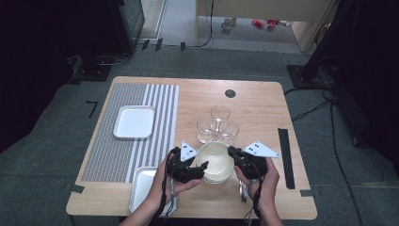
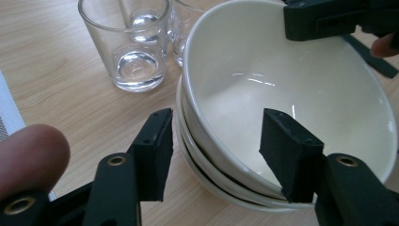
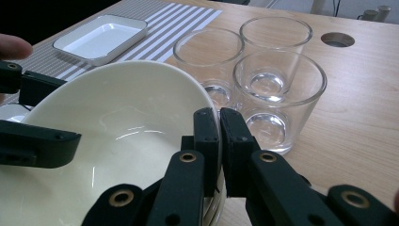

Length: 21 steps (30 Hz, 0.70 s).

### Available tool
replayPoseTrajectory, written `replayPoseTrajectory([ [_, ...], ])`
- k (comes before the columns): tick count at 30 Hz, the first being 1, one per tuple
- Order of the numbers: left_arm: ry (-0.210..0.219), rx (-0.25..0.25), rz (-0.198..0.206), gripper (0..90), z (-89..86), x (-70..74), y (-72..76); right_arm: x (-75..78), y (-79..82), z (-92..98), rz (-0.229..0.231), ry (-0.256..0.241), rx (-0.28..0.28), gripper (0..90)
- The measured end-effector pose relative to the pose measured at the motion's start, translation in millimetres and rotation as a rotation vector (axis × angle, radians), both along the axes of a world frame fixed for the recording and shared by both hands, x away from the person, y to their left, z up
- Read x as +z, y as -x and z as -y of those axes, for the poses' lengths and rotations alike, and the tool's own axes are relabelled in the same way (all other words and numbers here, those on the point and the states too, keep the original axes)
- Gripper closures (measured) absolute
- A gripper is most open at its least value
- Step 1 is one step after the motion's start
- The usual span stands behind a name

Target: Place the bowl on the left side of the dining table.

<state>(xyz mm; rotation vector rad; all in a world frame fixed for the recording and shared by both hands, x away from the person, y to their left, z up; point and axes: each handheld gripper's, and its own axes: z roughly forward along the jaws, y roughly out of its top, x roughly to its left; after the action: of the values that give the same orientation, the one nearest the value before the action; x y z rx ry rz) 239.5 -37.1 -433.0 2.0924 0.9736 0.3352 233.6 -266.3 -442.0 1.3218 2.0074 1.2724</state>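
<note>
Looking down from the high view, a stack of cream bowls (image 1: 215, 163) sits at the near middle of the wooden table (image 1: 263, 108), with a gripper at each side. The left gripper (image 1: 201, 170) meets the stack's left rim and the right gripper (image 1: 232, 153) meets its right rim, each held in a hand. Three empty glasses (image 1: 218, 125) stand in a cluster just beyond the bowls. A striped mat (image 1: 141, 122) covers the left part of the table and carries a white tray (image 1: 134, 122) at its far end, and a second tray (image 1: 141, 188) lies at the near left edge, partly under the left forearm.

From the left gripper view, the jaws stand apart, straddling the wall of the top bowl (image 2: 301, 94): one outside by the stacked rims, one inside the hollow. The top bowl sits tilted in the ones under it. The other gripper bites the far rim, and a glass (image 2: 124, 42) stands on the wood to the far left.

From the right gripper view, the jaws are pressed together on the top bowl's rim (image 3: 214, 122), clamping it. The three glasses (image 3: 277, 89) stand just beyond, and the white tray (image 3: 101, 37) lies on the mat at the far left.
</note>
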Motion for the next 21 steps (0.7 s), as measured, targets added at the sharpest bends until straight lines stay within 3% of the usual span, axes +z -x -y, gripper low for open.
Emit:
replayPoseTrajectory([
  [3,-0.057,0.011,0.024,55.5,6.6,2.0,0.8,1.9,-2.8,-0.9,0.004,0.019,0.015,86.9],
  [6,-0.077,0.028,0.033,58.7,9.3,2.0,0.3,3.7,-4.8,-1.0,0.006,0.038,0.03,86.8],
  [9,-0.079,0.042,0.032,61.1,10.9,-0.4,-2.6,2.1,-5.5,2.2,-0.011,-0.01,0.027,86.0],
  [13,-0.121,0.036,0.095,68.7,15.1,-0.6,-4.4,3.6,-6.5,5.4,-0.056,-0.052,0.02,84.8],
  [18,-0.075,0.043,0.098,74.1,12.6,-2.2,-8.1,3.9,-7.0,5.4,-0.081,-0.053,0.016,83.0],
  [21,-0.069,0.046,0.102,76.2,12.2,-1.0,-9.2,3.9,-5.7,3.4,-0.08,-0.04,0.012,83.3],
])
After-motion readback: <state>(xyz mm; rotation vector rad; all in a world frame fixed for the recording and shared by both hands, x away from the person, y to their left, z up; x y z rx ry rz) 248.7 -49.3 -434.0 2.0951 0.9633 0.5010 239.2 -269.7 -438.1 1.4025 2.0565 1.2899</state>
